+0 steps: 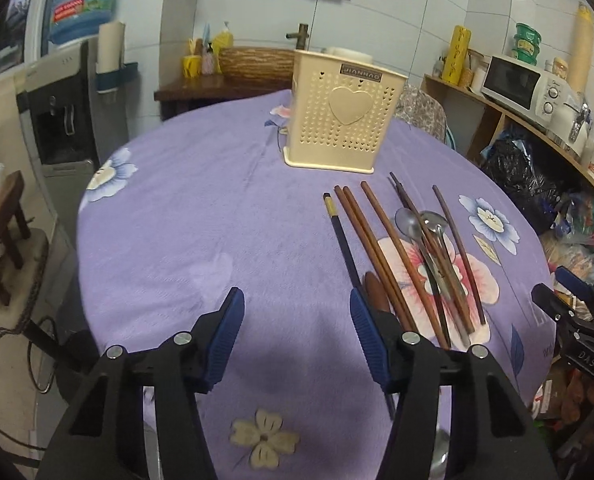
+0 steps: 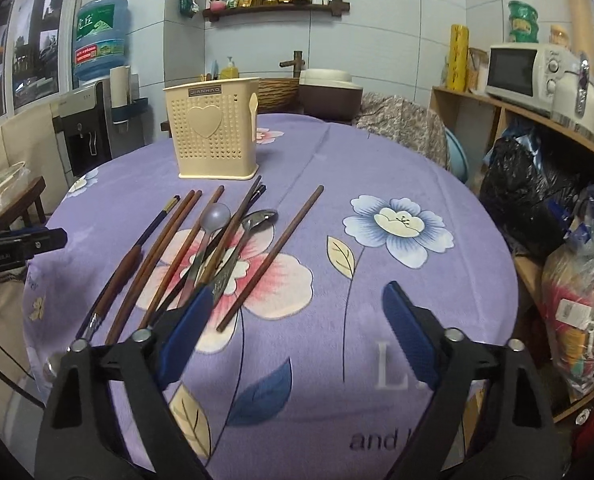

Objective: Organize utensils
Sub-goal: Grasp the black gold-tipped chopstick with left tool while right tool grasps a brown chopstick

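Right wrist: 2 metal spoons [image 2: 233,226], 1 holder [image 2: 215,130].

Utensil holder [image 1: 343,114] upright on desk [image 1: 185,220], toward far edge. Chopsticks [image 1: 381,252] and spoons [image 1: 417,236] lie loose in fan on desk, in front of holder, some crossing. Microwave [image 2: 525,72] on shelf at right, well apart.
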`<state>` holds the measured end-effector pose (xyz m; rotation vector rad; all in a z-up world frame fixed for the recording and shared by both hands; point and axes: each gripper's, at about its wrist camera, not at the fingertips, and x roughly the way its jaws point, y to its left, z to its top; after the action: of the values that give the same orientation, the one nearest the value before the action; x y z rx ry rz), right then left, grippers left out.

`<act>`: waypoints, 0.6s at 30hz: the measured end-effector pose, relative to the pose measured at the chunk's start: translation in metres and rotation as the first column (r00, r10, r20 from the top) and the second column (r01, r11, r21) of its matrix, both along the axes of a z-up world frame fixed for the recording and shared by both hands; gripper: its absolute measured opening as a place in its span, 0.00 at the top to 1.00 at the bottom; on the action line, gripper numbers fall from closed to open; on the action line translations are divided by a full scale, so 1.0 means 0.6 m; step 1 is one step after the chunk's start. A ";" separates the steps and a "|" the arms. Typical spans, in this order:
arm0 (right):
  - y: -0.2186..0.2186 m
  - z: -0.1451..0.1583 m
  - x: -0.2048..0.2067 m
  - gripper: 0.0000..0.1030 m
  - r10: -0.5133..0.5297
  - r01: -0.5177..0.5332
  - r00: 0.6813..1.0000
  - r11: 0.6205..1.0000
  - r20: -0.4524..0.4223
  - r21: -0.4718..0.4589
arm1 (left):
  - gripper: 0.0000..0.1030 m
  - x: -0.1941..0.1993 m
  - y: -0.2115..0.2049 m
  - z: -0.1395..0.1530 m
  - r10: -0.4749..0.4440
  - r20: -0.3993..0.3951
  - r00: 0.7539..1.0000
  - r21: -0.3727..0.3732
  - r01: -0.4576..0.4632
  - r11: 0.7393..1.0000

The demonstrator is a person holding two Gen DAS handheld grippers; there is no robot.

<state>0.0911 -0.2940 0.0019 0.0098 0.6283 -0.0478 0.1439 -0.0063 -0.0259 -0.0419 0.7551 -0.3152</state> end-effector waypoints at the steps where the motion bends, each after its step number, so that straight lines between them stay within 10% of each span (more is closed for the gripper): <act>1: -0.004 0.002 0.016 0.25 0.000 0.000 1.000 1.000 -0.012 0.021 | 0.49 0.015 -0.006 0.002 -0.004 -0.016 1.000 -0.001 0.004 1.000; 18: -0.023 -0.002 0.076 0.29 -0.017 0.024 0.998 0.994 -0.069 0.107 | 0.83 0.160 -0.116 -0.040 -0.065 -0.227 0.972 0.065 0.082 0.995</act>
<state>0.1366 -0.3076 0.0006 0.1198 0.6980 -0.0338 0.2398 -0.0762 -0.0502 0.0209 0.9943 -0.3568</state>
